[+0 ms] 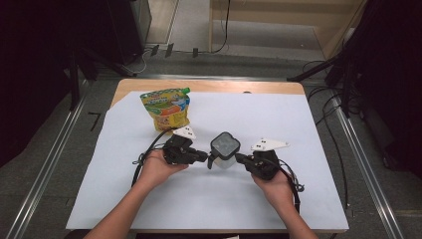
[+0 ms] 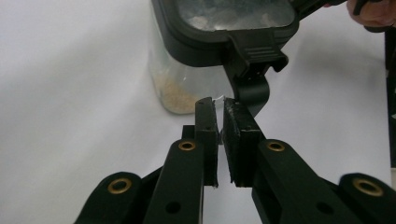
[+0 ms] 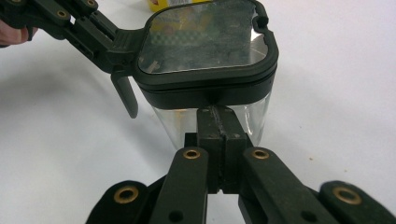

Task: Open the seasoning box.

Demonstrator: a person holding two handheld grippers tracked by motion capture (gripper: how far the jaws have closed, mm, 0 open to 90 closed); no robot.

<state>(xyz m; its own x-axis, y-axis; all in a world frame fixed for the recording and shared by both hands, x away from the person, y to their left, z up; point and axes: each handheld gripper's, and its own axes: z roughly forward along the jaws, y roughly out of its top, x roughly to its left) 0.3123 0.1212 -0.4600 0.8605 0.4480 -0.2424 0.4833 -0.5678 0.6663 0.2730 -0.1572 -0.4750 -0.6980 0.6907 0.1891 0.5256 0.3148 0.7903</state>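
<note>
A clear container [image 1: 225, 149] with a black-framed, see-through lid [image 3: 205, 37] stands mid-table on the white sheet. Pale grains [image 2: 175, 95] lie at its bottom. My left gripper [image 1: 201, 156] comes in from the left, shut, with a hairline gap and nothing between the jaws [image 2: 218, 105]. Its tips sit beside the lid's hanging black latch [image 2: 253, 91], which also shows in the right gripper view [image 3: 125, 93]. My right gripper [image 1: 241, 159] is on the opposite side, shut. Its tips [image 3: 219, 114] rest against the container wall just under the lid's rim.
A colourful spouted pouch [image 1: 166, 107] lies at the back left of the white sheet [image 1: 298, 129]. The wooden table edge [image 1: 209, 85] runs behind it. Cables trail from both grippers toward the front.
</note>
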